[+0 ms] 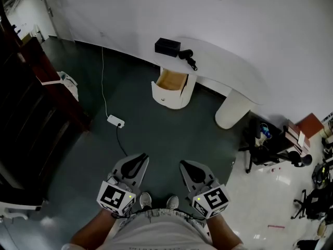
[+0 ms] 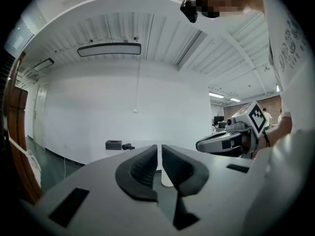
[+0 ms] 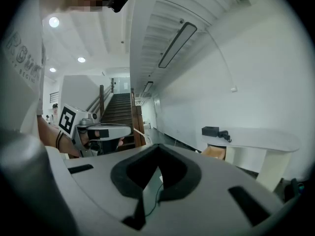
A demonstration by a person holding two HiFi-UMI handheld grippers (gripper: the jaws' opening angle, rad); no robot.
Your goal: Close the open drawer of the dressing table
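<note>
The white dressing table (image 1: 229, 66) stands against the far wall. The drawer (image 1: 171, 81) of its rounded pedestal is pulled out, and its wooden inside shows. On the top lie a black box (image 1: 167, 46) and a black hair dryer (image 1: 188, 57). Both grippers are held low in front of the person, far from the table. The left gripper (image 1: 136, 165) and the right gripper (image 1: 190, 172) are shut with nothing between their pads. The right gripper view shows the open drawer (image 3: 214, 152) to the right, beyond the shut right gripper (image 3: 157, 146). The left gripper (image 2: 159, 149) faces the table's top and the box (image 2: 113, 144).
A white power strip (image 1: 115, 121) with its cable lies on the dark floor between me and the table. A dark wooden staircase (image 1: 31, 103) fills the left side. An office chair and clutter (image 1: 265, 145) stand at the right, beside the table's round leg (image 1: 231, 111).
</note>
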